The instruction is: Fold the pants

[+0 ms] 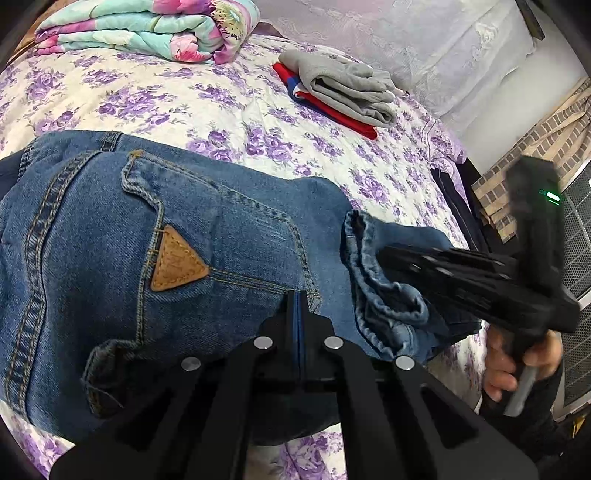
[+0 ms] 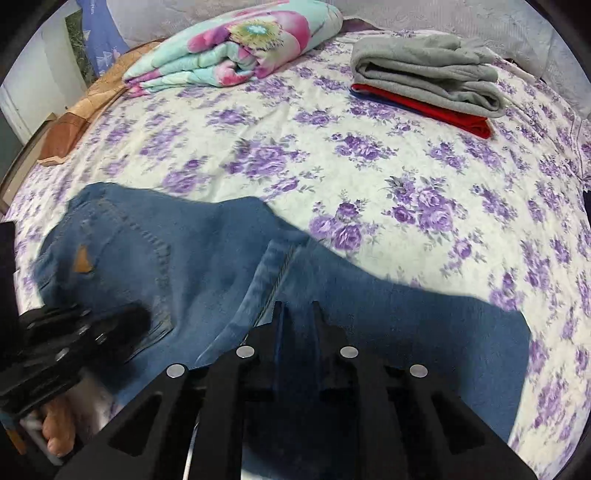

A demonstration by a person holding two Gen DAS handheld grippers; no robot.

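Blue denim jeans (image 1: 129, 236) lie folded on the purple-flowered bedspread, back pocket with a tan triangular patch (image 1: 175, 267) facing up. My left gripper (image 1: 298, 302) is shut on the jeans' near edge. My right gripper (image 1: 384, 254) comes in from the right and is shut on the bunched hems (image 1: 373, 280). In the right wrist view the jeans (image 2: 207, 258) fill the lower half; my right gripper (image 2: 297, 314) pinches denim between its fingers, and the left gripper (image 2: 122, 325) shows blurred at lower left.
A folded grey garment (image 1: 347, 88) lies on red and blue clothes (image 1: 332, 110) at the far right of the bed (image 1: 221, 99); it also shows in the right wrist view (image 2: 424, 70). A folded floral quilt (image 1: 147, 29) sits at the far left. A brick-pattern wall (image 1: 535, 147) stands to the right.
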